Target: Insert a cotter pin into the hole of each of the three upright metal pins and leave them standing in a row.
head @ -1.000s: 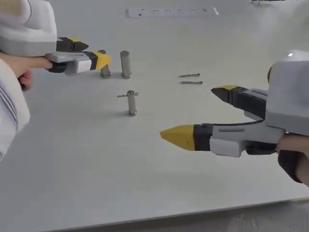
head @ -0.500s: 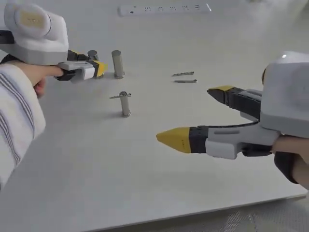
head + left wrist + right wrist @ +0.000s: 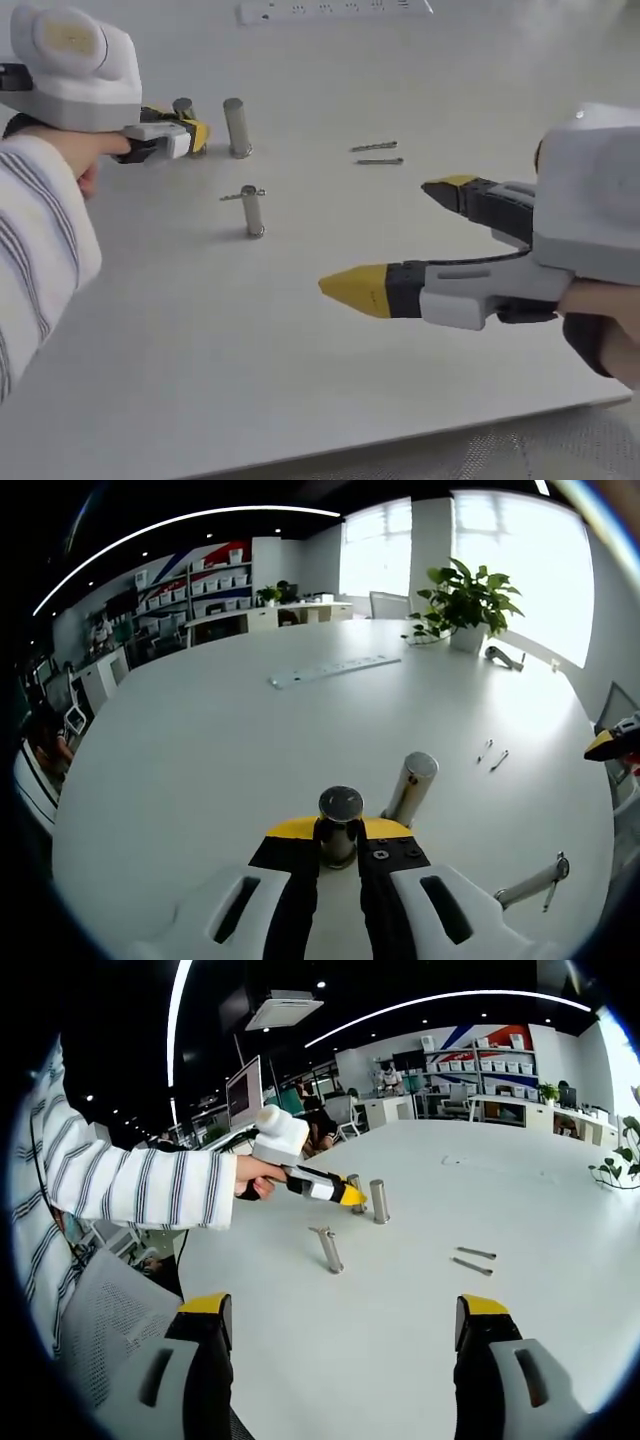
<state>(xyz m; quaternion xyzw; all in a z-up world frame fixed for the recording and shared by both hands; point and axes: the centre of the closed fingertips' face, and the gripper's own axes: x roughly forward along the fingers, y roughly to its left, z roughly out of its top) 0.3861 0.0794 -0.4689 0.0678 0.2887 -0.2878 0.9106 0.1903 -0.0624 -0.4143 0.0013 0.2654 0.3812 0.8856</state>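
Head view first: the left claw (image 3: 190, 135) is closed on the far metal pin (image 3: 183, 106) at the back left of the worktop (image 3: 200, 360), gripping low on the shaft, and the pin stands upright. Just to its right stands the second metal pin (image 3: 236, 127), bare and on end too. Nearer the person, apart from that pair, the near metal pin (image 3: 254, 215) is upright with a fitted cotter pin (image 3: 243, 194) crosswise through its top, long axis level. The loose cotter pins (image 3: 375, 147) lie flat and parallel, running left to right. The right claw (image 3: 395, 235) hangs wide open and empty, well short of them.

Left gripper view: both jaws press the far pin's shaft, with its cap showing above them and its axis vertical. Its cross hole is too small to make out.

Right gripper view: the jaws are spread with nothing between them, and the loose cotters lie ahead to the right.

The step looks like steadying this pin for its cotter. That calls for a low grip that leaves the top free, and for the cotter to be taken by its head so its legs go in level.
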